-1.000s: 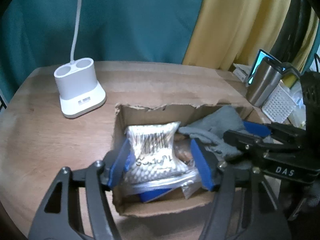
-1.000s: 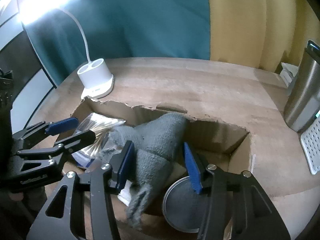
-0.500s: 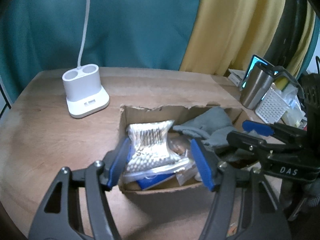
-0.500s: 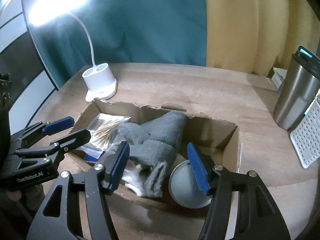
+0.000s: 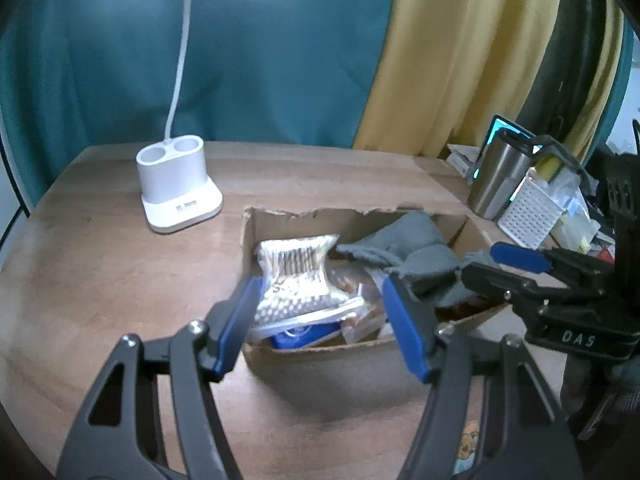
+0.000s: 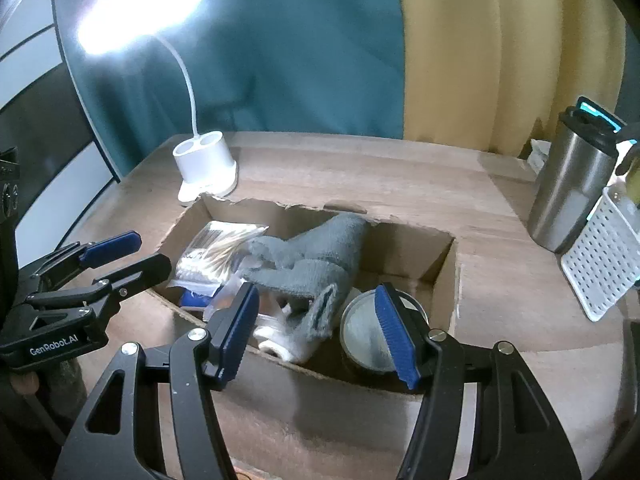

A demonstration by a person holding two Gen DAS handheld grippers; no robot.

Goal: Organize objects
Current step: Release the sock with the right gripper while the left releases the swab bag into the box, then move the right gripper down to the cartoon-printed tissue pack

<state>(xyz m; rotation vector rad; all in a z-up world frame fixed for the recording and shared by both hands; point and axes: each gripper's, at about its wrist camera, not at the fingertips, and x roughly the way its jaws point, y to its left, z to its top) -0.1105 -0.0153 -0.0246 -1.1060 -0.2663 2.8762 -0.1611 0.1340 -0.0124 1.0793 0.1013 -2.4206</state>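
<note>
An open cardboard box (image 5: 320, 360) (image 6: 448, 264) sits on the wooden table. In it lie a clear bag of cotton swabs (image 5: 296, 276) (image 6: 212, 252), a grey cloth (image 5: 416, 248) (image 6: 312, 256), a round metal tin (image 6: 360, 328) and a white roll (image 6: 276, 340). My left gripper (image 5: 320, 292) (image 6: 148, 250) hovers open above the box's near left corner, holding nothing. Over the near wall, my right gripper (image 6: 316, 292) (image 5: 492, 264) is also open and clear of the cloth below it.
A white desk lamp base (image 5: 178, 188) (image 6: 206, 168) stands behind the box on the left. On the right are a steel tumbler (image 6: 572, 192) (image 5: 500, 176) and a white perforated basket (image 6: 604, 260) (image 5: 532, 212). Teal and yellow curtains hang behind the table.
Both grippers have drawn back and up from the box. The right gripper's jaws widened and let go of the grey cloth, which now lies in the box.
</note>
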